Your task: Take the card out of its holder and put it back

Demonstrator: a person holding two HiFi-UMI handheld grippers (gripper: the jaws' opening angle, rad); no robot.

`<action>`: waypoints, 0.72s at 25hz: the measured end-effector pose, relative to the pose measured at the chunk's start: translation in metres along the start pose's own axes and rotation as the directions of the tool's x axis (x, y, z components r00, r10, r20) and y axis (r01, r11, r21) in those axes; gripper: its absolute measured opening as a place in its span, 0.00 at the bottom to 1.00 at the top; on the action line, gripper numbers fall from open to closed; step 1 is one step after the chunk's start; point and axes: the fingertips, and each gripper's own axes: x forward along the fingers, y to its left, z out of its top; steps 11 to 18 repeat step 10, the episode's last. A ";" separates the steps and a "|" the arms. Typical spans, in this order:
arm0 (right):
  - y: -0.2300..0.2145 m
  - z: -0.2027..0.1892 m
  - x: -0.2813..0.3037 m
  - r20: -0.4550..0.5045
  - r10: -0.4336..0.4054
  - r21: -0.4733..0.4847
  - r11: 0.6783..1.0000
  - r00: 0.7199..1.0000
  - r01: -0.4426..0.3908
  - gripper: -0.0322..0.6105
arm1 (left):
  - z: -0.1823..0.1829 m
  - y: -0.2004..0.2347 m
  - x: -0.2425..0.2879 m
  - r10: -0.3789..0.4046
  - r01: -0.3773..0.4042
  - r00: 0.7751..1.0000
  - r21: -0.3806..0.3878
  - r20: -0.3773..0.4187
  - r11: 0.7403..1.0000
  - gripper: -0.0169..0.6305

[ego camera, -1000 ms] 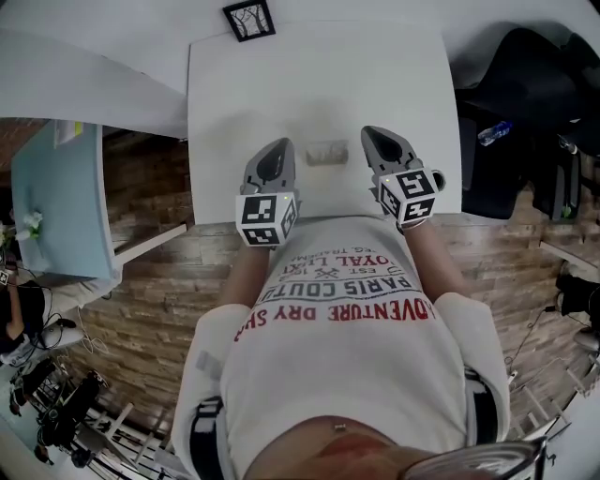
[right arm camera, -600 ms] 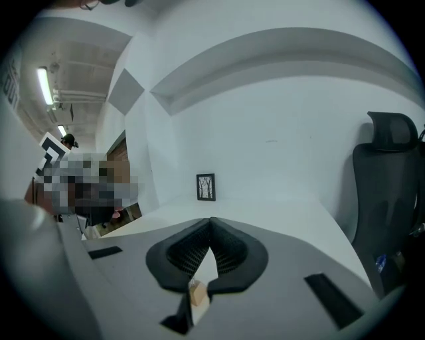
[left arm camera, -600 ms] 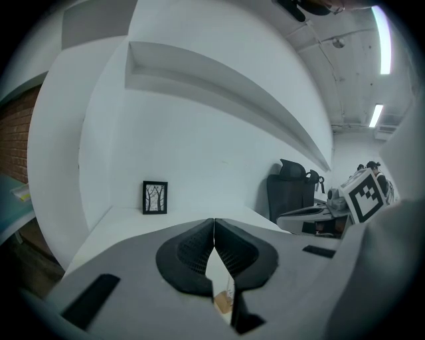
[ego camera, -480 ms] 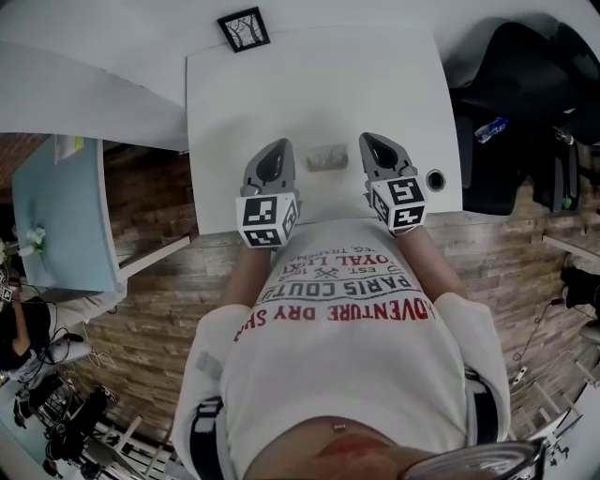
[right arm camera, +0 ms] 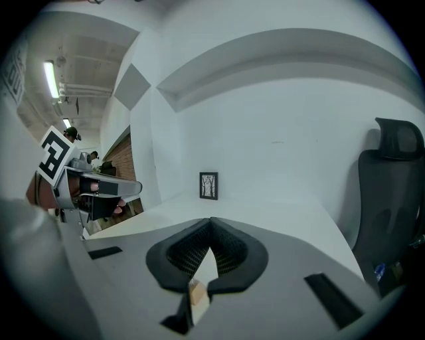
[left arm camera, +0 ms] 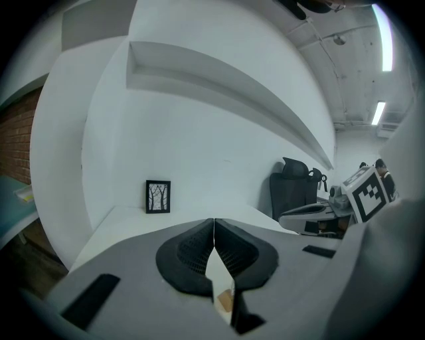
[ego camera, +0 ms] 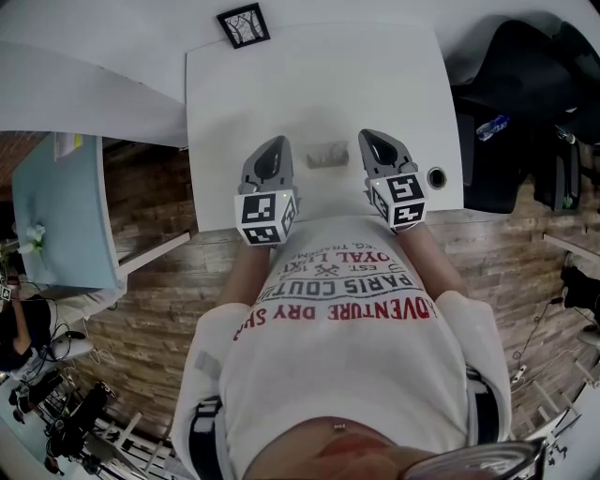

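The card holder [ego camera: 326,155], a small pale grey block, lies on the white table [ego camera: 309,84] near its front edge; I cannot make out the card in it. My left gripper [ego camera: 277,143] is just left of the holder and my right gripper [ego camera: 371,138] just right of it, neither touching it. Both point towards the far wall. In the left gripper view the left gripper [left arm camera: 214,222] is shut with nothing between the pads. The right gripper [right arm camera: 210,222] in its own view is shut and empty too. The holder is outside both gripper views.
A small black-framed picture [ego camera: 243,25] stands at the table's far left corner. A round black hole [ego camera: 436,177] sits in the table right of the right gripper. A black office chair [ego camera: 525,84] stands to the right and a light blue table [ego camera: 66,206] to the left.
The right gripper has turned a little and its marker cube has shifted left, uncovering the round hole in the table. The left gripper has kept still.
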 end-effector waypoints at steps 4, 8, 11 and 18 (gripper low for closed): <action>-0.002 -0.006 0.002 -0.018 0.006 0.015 1.000 1.000 -0.006 0.09 | -0.002 -0.001 0.001 0.000 0.000 1.000 0.001 -0.007 1.000 0.06; -0.004 -0.009 0.004 -0.033 0.007 -0.001 1.000 0.999 -0.007 0.09 | -0.002 -0.002 0.004 -0.001 0.001 1.000 0.008 -0.010 1.000 0.06; -0.004 -0.010 0.005 -0.037 0.007 -0.015 1.000 0.999 -0.008 0.09 | -0.003 -0.002 0.005 0.001 -0.001 1.000 0.010 -0.010 1.000 0.06; -0.004 -0.010 0.005 -0.037 0.007 -0.015 1.000 0.999 -0.008 0.09 | -0.003 -0.002 0.005 0.001 -0.001 1.000 0.010 -0.010 1.000 0.06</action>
